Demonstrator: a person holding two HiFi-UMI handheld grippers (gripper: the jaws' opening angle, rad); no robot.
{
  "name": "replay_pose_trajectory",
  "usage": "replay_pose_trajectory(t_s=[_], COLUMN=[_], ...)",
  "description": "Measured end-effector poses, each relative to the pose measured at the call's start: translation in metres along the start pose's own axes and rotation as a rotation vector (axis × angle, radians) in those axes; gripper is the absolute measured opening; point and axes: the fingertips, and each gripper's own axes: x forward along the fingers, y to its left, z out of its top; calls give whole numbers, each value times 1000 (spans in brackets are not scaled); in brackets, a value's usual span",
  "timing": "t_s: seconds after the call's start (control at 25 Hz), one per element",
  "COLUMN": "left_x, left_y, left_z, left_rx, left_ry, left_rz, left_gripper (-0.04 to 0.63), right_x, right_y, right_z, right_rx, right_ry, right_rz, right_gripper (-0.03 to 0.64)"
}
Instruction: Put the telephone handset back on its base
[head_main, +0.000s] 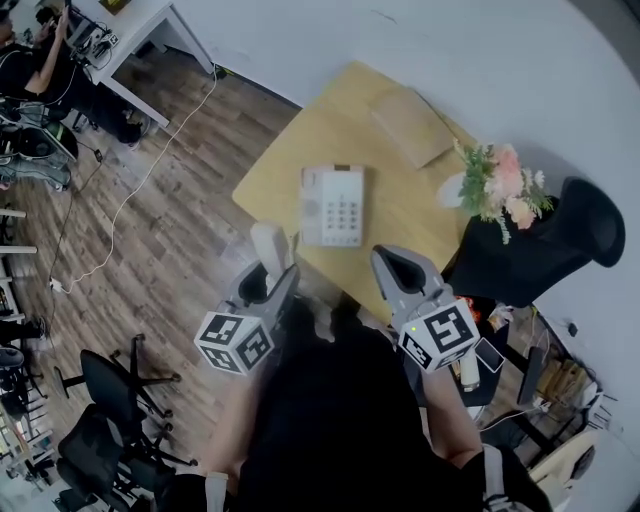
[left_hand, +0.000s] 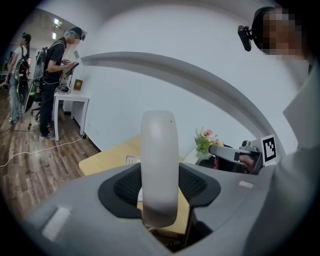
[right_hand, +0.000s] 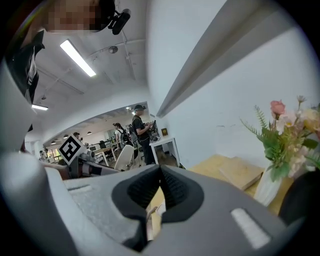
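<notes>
The white telephone base (head_main: 333, 205) with its grey keypad lies on the wooden table (head_main: 280, 165); its cradle on the left side is bare. My left gripper (head_main: 268, 272) hovers off the table's near edge, shut on the white handset (head_main: 270, 248). In the left gripper view the handset (left_hand: 159, 165) stands upright between the black pads, and a corner of the base (left_hand: 131, 160) shows behind it. My right gripper (head_main: 398, 268) is level with the left one, to its right. Its jaws (right_hand: 161, 187) meet with nothing between them.
A vase of pink flowers (head_main: 497, 185) and a wooden board (head_main: 412, 125) sit at the table's far right. A black chair (head_main: 560, 245) stands to its right. A white desk (head_main: 130, 35), a floor cable (head_main: 130, 195) and office chairs (head_main: 110, 390) are to the left.
</notes>
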Motion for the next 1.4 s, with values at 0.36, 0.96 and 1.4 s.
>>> replay_pose_trajectory(t_s=[0.36, 0.96, 1.4], left_x=[-3, 47, 102], left_y=[-7, 18, 51], left_z=[-13, -38, -39], left_rx=[-6, -36, -45], left_ry=[22, 145, 223], left_rz=[28, 27, 12], left_gripper=[222, 222, 222], right_x=[-11, 2, 16], right_y=[4, 18, -10], right_z=[-15, -28, -29], right_rx=[19, 26, 61], right_ry=[18, 69, 108], right_rz=[30, 18, -86], right_gripper=[2, 3, 3])
